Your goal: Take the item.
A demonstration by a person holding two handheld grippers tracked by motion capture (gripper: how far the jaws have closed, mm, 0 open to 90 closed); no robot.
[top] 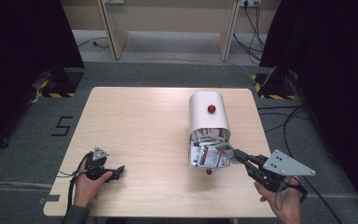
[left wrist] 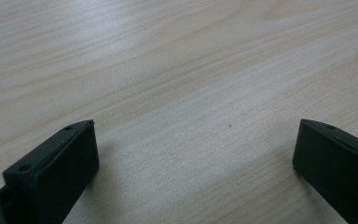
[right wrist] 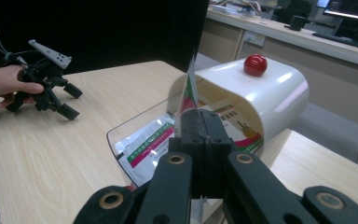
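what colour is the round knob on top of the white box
Red. The knob sits on the white box, clearest in the right gripper view.

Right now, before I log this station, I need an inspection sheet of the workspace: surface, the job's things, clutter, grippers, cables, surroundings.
Surface: light wooden table, bare wood between the left gripper's jaws.
Job's things: white box with a red knob on its domed cover; its clear front stands open and printed packets lie inside.
Clutter: nothing seen.
Grippers: left gripper rests on the table, jaws wide apart; right gripper is shut on one packet at the box's opening.
Cables: several on the floor right of the table.
Surroundings: grey floor, black curtains either side, wooden desk legs behind.
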